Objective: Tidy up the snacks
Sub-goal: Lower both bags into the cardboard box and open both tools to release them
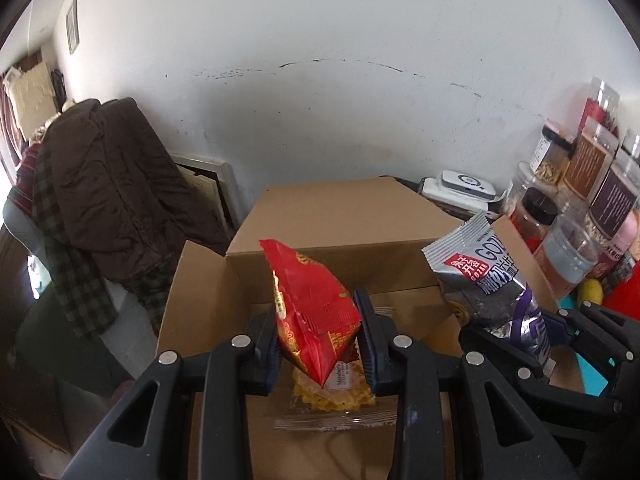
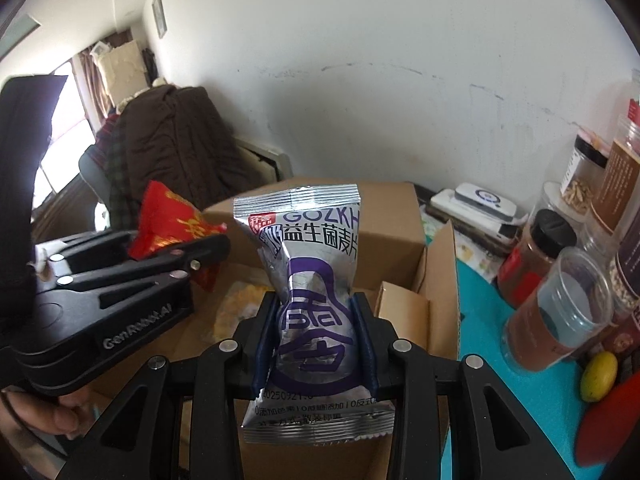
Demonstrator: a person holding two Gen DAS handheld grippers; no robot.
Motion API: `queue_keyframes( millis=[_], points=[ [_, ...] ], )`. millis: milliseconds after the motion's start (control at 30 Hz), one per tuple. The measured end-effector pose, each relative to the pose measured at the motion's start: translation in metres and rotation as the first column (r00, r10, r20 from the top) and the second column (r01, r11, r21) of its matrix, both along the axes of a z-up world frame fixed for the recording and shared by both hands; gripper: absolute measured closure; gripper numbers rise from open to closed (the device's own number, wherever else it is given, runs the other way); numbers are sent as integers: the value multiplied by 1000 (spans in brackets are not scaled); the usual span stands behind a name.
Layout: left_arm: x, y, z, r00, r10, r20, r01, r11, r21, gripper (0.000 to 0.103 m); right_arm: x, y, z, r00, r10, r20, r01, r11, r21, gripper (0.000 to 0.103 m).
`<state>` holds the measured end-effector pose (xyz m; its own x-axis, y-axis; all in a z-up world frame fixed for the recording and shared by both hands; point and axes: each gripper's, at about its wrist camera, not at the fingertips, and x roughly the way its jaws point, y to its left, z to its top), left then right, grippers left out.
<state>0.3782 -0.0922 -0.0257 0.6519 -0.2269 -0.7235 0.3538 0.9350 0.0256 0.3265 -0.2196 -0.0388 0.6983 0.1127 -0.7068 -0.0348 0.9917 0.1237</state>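
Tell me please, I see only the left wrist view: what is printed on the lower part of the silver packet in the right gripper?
Observer: The silver packet shows a large purple character, and below the pads a date code and a line of small text.
Operator: Does the right gripper hold it at the middle?
Observer: Yes, the right gripper pinches its waist; both sealed ends stick out.
Operator: Is something behind the jars on the right?
Observer: A white device with a ring mark lies near the wall, and a yellow round object sits on the teal mat.
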Motion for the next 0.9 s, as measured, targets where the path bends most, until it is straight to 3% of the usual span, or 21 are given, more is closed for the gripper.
queue_keyframes(
  millis=[567,667,733,767,900],
  points=[
    [15,-6,-29,983,-18,-184,18,1000,-2,72,1,-2,-8,999,23,-33,-23,1000,-1,66],
    [17,-7,-32,980,0,-200,2,1000,14,63,0,-2,-8,999,24,-35,-24,1000,1,66],
    [17,-7,-31,984,26,-178,-18,999,47,45,0,-2,-8,999,24,-35,-24,1000,-3,66],
    [16,-8,-30,986,40,-159,-30,997,68,42,0,-2,-8,999,26,-33,-26,1000,-3,66],
    [17,-7,-28,988,42,-150,-32,997,74,40,-1,-1,-7,999,24,-33,-24,1000,-6,65]
  ],
)
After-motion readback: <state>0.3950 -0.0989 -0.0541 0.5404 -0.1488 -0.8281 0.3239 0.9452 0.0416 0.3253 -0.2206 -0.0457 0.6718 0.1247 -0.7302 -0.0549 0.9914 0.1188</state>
